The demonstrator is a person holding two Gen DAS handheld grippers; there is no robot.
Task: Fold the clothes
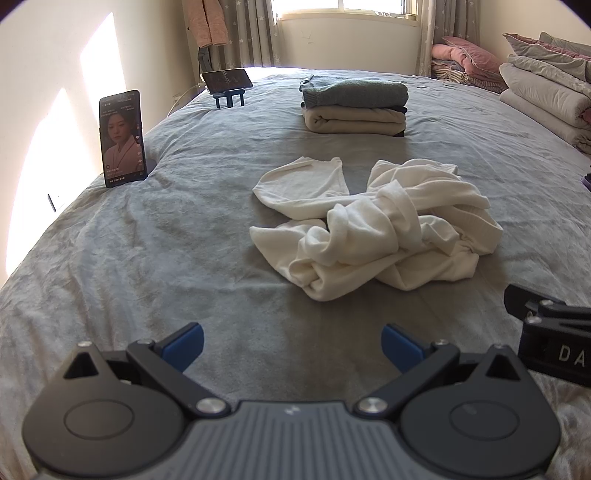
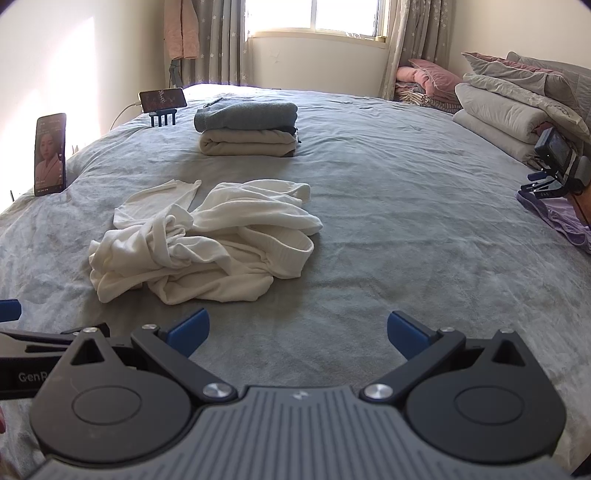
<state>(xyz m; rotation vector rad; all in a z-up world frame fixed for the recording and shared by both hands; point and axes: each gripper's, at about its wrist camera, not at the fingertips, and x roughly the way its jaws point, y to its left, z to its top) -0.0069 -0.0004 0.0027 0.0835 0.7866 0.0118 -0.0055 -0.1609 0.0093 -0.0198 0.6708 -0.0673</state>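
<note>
Left gripper (image 1: 291,345): jaws spread wide, blue pads well apart, nothing between them; it hovers above the grey bedspread (image 1: 147,266), short of the garment. Right gripper (image 2: 298,334): jaws likewise wide open, empty, over bare bedspread. The two grippers sit side by side; part of each shows at the edge of the other's view.

Next out, approx. mid-bed: white long-sleeved garment (image 1: 373,229), crumpled in a loose heap, unfolded. One sleeve lies flat and curves off toward the far left of the heap; the rest is twisted and bunched. No contact w/ either gripper. From the right wrist view it lies ahead and to the left; from the left wrist view, ahead and slightly right.

Left edge of bed: smartphone (image 1: 122,138) propped upright, screen lit, showing a person. At the right edge in the right wrist view: a small camera on a clamp mount (image 2: 557,162), near a purple cloth (image 2: 561,218).

Further back: stack of folded clothes (image 1: 356,107), grey knit on top, beige piece below, a dark item at the right side between them. Stack is well apart from the white garment. Second phone (image 1: 227,79) lies landscape on a small blue stand, far left, cable attached.

Far right: folded quilts and pillows (image 1: 543,92). Back wall: window w/ curtains (image 2: 218,40), pink coat (image 1: 205,22) hanging at left.
</note>
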